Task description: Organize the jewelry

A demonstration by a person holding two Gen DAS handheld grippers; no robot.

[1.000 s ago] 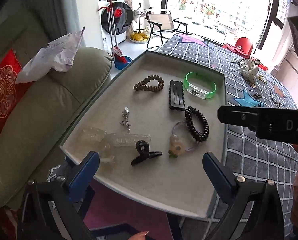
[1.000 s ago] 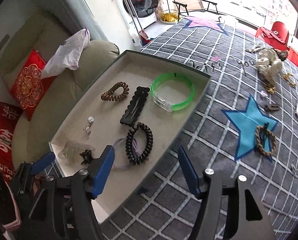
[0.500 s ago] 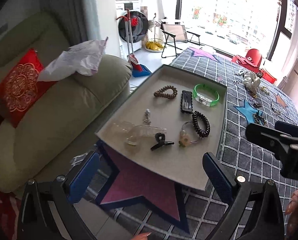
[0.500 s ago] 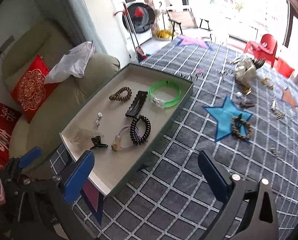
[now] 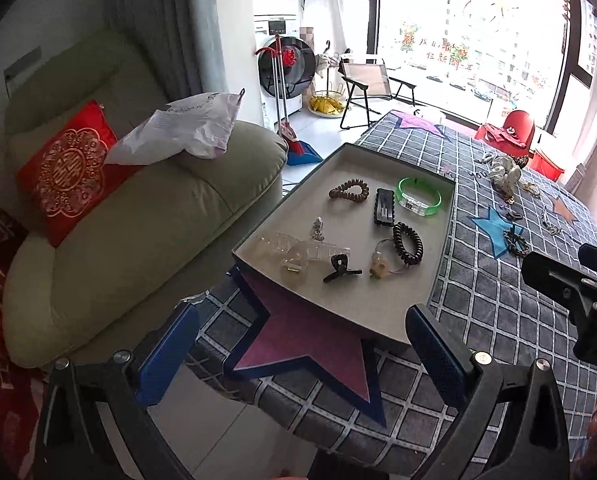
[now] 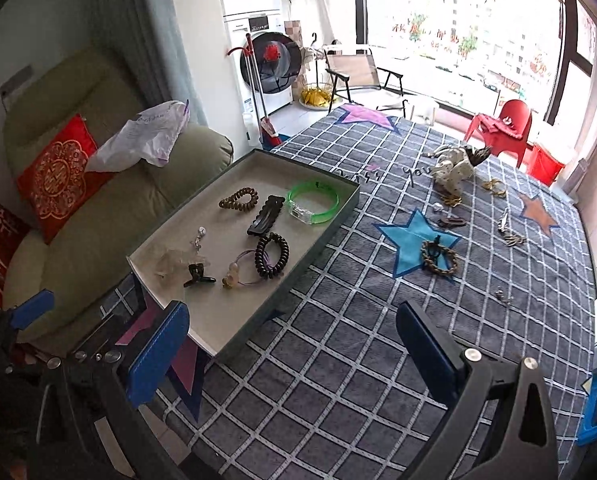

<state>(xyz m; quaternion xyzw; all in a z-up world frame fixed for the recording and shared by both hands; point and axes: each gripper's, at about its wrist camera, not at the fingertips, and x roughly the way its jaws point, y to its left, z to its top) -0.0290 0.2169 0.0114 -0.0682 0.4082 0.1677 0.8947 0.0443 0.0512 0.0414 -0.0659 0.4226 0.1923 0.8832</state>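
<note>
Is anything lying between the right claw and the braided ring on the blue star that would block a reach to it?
Nothing visible does. The right claw hangs open and empty above bare checked blanket, and the stretch up to the braided ring on the blue star holds no item. The tray sits off to the side.

Glossy green plastic bangle (image 6: 313,202), matt cardboard tray (image 6: 254,322)

Both grippers pulled up and back from tray (image 5: 438,276); more of checked cloth (image 6: 338,360) and purple star now visible at 6 o'clock. Right gripper (image 6: 294,356) jaws wider than second ago, nothing between them. Right gripper body moved toward 3 o'clock edge in left view.
</note>
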